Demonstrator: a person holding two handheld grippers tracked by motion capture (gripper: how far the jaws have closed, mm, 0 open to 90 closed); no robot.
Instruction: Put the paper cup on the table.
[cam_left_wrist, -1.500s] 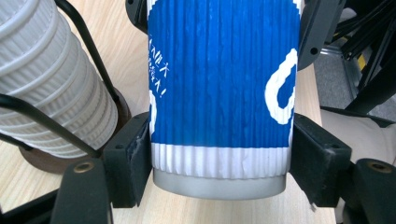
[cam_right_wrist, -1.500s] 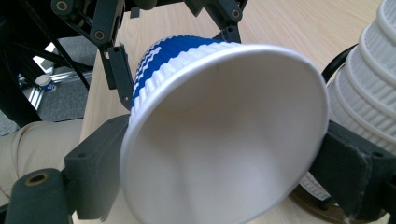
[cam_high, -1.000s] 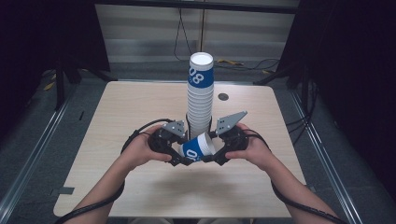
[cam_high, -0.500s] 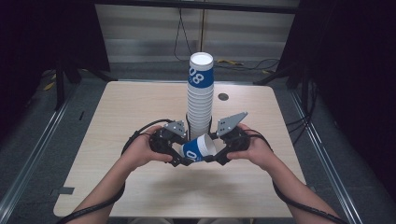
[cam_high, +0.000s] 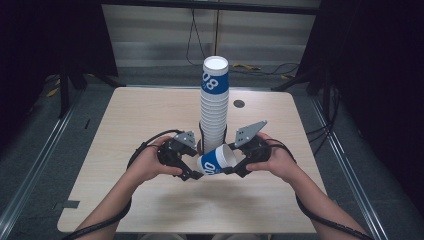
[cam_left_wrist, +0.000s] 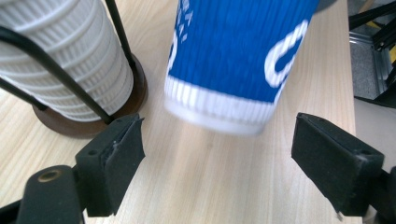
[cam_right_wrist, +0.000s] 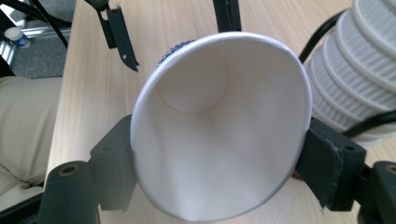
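Note:
A blue and white paper cup (cam_high: 217, 161) lies on its side in the air between both grippers, just in front of a tall stack of upturned cups (cam_high: 214, 107). My right gripper (cam_right_wrist: 219, 163) is shut on the cup's open rim (cam_right_wrist: 219, 135) and squeezes it slightly oval. My left gripper (cam_left_wrist: 217, 158) has just been opening. Its pads stand apart on either side of the cup's base (cam_left_wrist: 238, 51) and do not touch it. The stack (cam_left_wrist: 65, 60) sits in a black wire holder on a brown round foot (cam_left_wrist: 135, 93).
The light wooden table (cam_high: 150, 115) has a small round hole cover (cam_high: 239, 103) behind the stack. Black cables loop from each gripper. Metal rails and dark floor run along both table sides. The person's lap (cam_right_wrist: 23, 116) is at the near edge.
The left gripper's jaws have spread apart and let go of the cup's base. The right gripper keeps its hold on the rim, and both hands stay where they were.

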